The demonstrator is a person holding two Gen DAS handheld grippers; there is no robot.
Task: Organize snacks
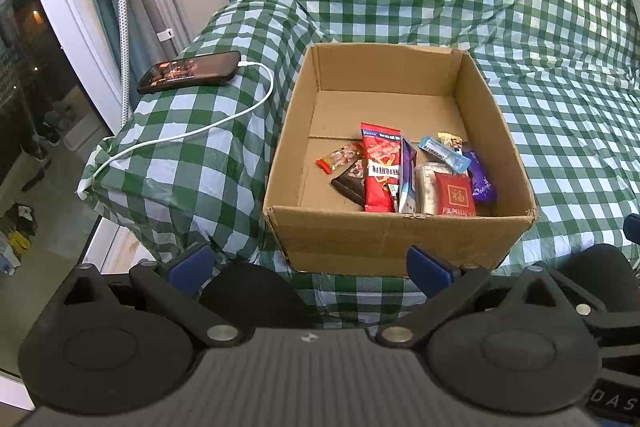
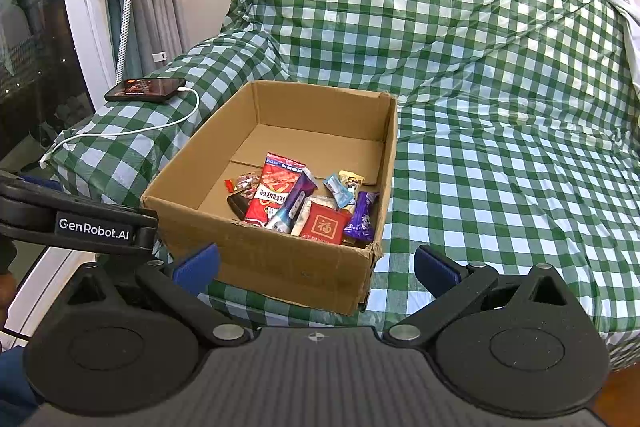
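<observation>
An open cardboard box (image 1: 400, 235) (image 2: 280, 259) sits on a sofa draped in green-and-white checked cloth. Several snack packs lie in its near right part: a long red pack (image 1: 380, 171) (image 2: 276, 193), a red square packet (image 1: 454, 195) (image 2: 324, 227), a purple wrapper (image 1: 482, 183) (image 2: 362, 217) and a small light blue bar (image 1: 444, 153) (image 2: 338, 191). My left gripper (image 1: 310, 265) hangs open just in front of the box's near wall, holding nothing. My right gripper (image 2: 316, 269) is open too, near the box's front right corner, and empty. The left gripper's body (image 2: 80, 223) shows at the left of the right wrist view.
A phone (image 1: 190, 71) (image 2: 146, 89) lies on the sofa arm, with a white charging cable (image 1: 192, 131) (image 2: 132, 131) trailing left. The checked seat (image 1: 568, 131) (image 2: 500, 187) spreads right of the box. A glass door and curtain stand at the left.
</observation>
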